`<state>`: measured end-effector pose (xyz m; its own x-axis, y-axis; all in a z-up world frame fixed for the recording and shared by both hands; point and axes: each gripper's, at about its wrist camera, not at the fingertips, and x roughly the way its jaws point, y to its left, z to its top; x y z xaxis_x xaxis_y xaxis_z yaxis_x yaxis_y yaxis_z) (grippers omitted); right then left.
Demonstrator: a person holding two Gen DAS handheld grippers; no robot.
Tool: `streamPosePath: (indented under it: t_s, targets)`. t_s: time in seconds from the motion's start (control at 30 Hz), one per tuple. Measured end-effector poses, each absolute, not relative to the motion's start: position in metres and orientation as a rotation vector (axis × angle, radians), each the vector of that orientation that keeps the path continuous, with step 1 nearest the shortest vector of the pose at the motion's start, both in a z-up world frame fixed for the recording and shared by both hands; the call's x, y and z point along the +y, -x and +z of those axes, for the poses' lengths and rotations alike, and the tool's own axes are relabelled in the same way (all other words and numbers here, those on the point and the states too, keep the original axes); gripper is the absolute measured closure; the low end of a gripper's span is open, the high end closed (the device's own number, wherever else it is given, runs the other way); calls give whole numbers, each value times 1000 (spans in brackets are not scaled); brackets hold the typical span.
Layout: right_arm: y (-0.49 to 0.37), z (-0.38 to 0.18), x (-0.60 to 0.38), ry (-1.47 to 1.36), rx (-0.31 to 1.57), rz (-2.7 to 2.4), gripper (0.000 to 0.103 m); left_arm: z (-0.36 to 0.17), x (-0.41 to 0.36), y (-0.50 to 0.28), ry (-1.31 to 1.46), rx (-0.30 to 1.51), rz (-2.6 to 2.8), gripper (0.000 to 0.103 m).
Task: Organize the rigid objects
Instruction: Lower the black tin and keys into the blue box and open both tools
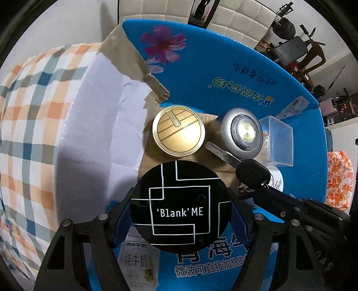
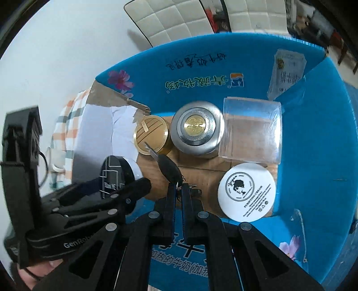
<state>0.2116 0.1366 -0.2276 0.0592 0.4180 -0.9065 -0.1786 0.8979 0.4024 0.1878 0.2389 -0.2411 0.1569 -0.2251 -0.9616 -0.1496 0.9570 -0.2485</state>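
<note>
A black round tin [image 1: 181, 206] marked 'Blank' ME is clamped between the fingers of my left gripper [image 1: 181, 202], just above the near left corner of the blue cardboard box [image 1: 223, 67]. On the box floor stand a gold tin [image 1: 178, 130], a silver tin [image 1: 242, 133], a clear plastic box [image 1: 277, 141] and a white round tin [image 2: 247, 192]. My right gripper [image 2: 177, 190] is shut on the ring end of a black car key [image 2: 169, 169], whose blade points at the gold tin [image 2: 152, 134]. In the right wrist view the left gripper [image 2: 125, 181] with the black tin [image 2: 116, 176] is at the left.
A torn cardboard flap [image 1: 134, 60] sticks up at the box's left side. A checked orange and blue cloth [image 1: 33, 112] covers the surface to the left. White padded chairs [image 1: 235, 20] stand behind the box. A printed card [image 2: 286, 71] leans in the far right corner.
</note>
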Motion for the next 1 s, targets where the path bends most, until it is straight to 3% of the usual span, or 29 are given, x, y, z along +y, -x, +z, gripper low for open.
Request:
streamPosePath:
  t_s: [0.27,0.5,0.73,0.8,0.87,1.0]
  targets:
    - [-216,-230,138,-143,1457,417,92,-245,240,-186,304,1474,-36,30]
    - [-212,-239,130,-91,1490,361,69,-246,239,-180,274,1476,-9,25]
    - [-207,-233,106,4,1468,242,44,-237,235,-180,236,1448,34,0]
    - [-206,-232,99,31,1462,198,22,-231,236,-179,223,1425,50,0]
    - [-204,-229,93,31,1451,177,13,-223,237,-177,210,1410,64,0]
    - [-198,-219,90,59,1431,159,13,-210,236,-169,177,1380,74,0]
